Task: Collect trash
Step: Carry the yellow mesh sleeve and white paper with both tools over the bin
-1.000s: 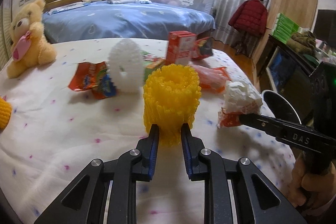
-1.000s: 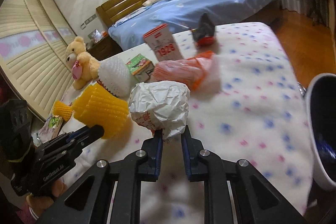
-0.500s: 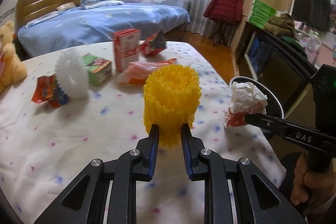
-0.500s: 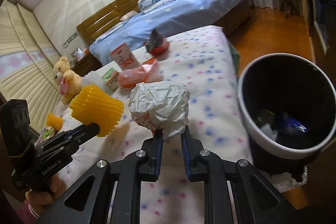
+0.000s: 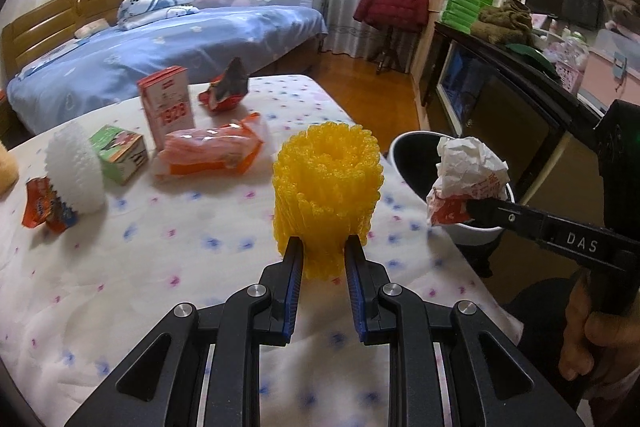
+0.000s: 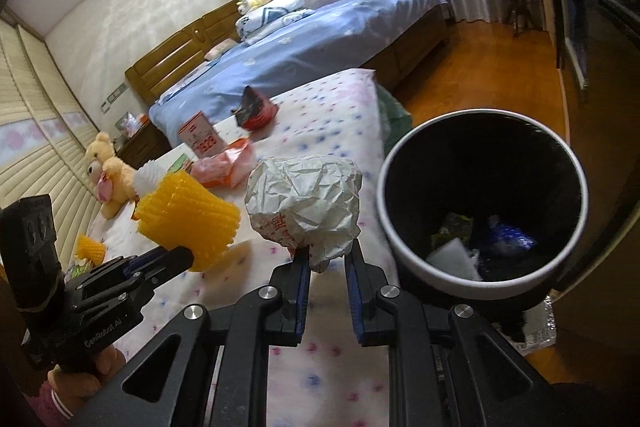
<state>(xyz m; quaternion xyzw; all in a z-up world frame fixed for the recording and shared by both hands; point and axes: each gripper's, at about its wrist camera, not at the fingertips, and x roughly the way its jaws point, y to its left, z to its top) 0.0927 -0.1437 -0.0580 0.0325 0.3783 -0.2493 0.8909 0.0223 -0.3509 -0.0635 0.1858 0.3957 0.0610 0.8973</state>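
Note:
My left gripper [image 5: 322, 247] is shut on a yellow foam net sleeve [image 5: 326, 183] and holds it above the white dotted bedsheet [image 5: 160, 267]. My right gripper [image 6: 326, 251] is shut on a crumpled white paper ball [image 6: 304, 203] and holds it just left of the black trash bin [image 6: 482, 203], near its rim. The bin holds several scraps. In the left wrist view the paper ball [image 5: 468, 179] hangs at the bin's near rim [image 5: 404, 143]. The sleeve also shows in the right wrist view [image 6: 188, 215].
On the sheet lie a white foam net [image 5: 74, 171], a green carton [image 5: 118, 153], a red-white box [image 5: 166, 105], an orange plastic bag [image 5: 212, 151], a red wrapper [image 5: 228, 89] and a snack wrapper [image 5: 46, 205]. A teddy bear [image 6: 110, 173] sits far left. A dark cabinet [image 5: 500, 99] stands right.
Both grippers have swung right with their loads, from the middle of the bed toward the bin. The bin now fills the right of the right wrist view.

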